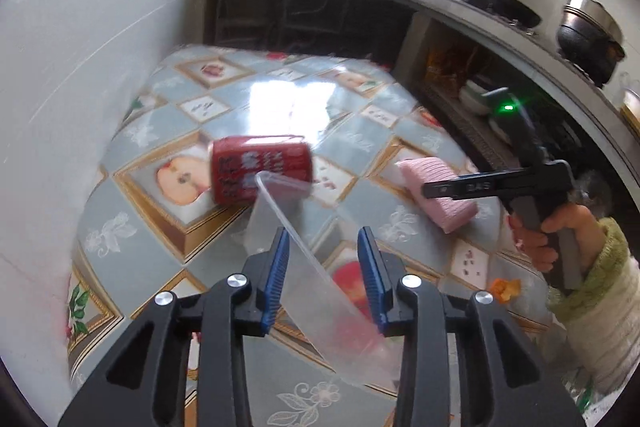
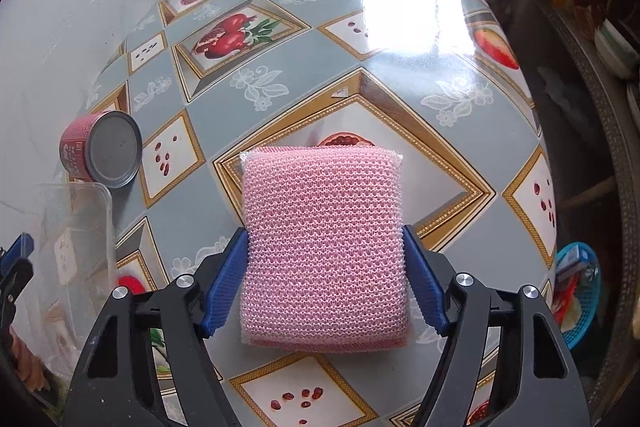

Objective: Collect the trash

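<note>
Blue pads of the right claw (image 2: 324, 279) are pressed on both sides of the pink sponge (image 2: 324, 247), pitched steeply down at the bench (image 2: 280, 99). Left of the sponge, a clear plastic tray (image 1: 304, 267) is seen between the half-open left claw (image 1: 323, 267) pads, tilted downward; grip unclear. Red can (image 1: 258, 169) lies on its side beyond the tray.

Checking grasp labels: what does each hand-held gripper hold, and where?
Right hand-held gripper: pink sponge, by its side edges. Left hand-held gripper: nothing; clear tray loose between open jaws.
</note>
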Demonstrator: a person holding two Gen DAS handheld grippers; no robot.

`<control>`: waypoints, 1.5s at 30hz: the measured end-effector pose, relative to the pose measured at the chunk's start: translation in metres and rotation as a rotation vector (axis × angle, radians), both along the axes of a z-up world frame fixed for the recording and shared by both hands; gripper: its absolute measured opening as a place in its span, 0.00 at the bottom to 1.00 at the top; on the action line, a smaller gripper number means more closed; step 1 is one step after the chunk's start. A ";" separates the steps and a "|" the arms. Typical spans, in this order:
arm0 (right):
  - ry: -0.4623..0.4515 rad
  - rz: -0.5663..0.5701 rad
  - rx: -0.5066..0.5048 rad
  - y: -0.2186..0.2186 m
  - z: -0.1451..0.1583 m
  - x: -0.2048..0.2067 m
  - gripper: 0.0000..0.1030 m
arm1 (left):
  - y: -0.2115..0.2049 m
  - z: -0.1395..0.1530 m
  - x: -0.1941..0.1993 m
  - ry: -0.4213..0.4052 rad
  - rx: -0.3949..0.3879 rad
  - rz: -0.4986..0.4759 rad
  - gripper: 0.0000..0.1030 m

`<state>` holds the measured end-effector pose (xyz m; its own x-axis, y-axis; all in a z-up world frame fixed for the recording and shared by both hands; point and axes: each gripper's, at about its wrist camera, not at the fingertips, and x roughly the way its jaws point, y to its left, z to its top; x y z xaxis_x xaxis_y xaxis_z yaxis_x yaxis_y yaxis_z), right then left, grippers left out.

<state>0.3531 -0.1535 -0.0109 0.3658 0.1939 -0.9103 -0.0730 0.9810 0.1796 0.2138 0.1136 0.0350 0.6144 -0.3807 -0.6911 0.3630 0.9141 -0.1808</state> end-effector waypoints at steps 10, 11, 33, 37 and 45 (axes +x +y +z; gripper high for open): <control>0.041 0.034 0.045 0.009 -0.003 0.000 0.78 | -0.030 -0.001 0.000 -0.014 0.065 -0.078 0.47; 0.046 0.047 0.039 0.013 -0.004 0.001 0.81 | -0.025 0.000 0.001 -0.011 0.060 -0.065 0.47; -0.056 -0.167 0.009 -0.056 0.025 -0.073 0.73 | -0.143 -0.021 -0.042 0.069 0.001 -0.531 0.70; -0.069 -0.265 0.011 -0.082 0.027 -0.113 0.73 | -0.169 -0.043 -0.037 0.141 0.041 -0.540 0.67; -0.090 -0.415 0.086 -0.101 0.025 -0.177 0.73 | -0.182 -0.059 -0.019 0.252 0.026 -0.476 0.41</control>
<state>0.1762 -0.2549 0.0141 0.5061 0.0873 -0.8581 0.3055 0.9122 0.2730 0.1949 -0.0688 -0.0243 0.1920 -0.5571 -0.8079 0.6863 0.6647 -0.2952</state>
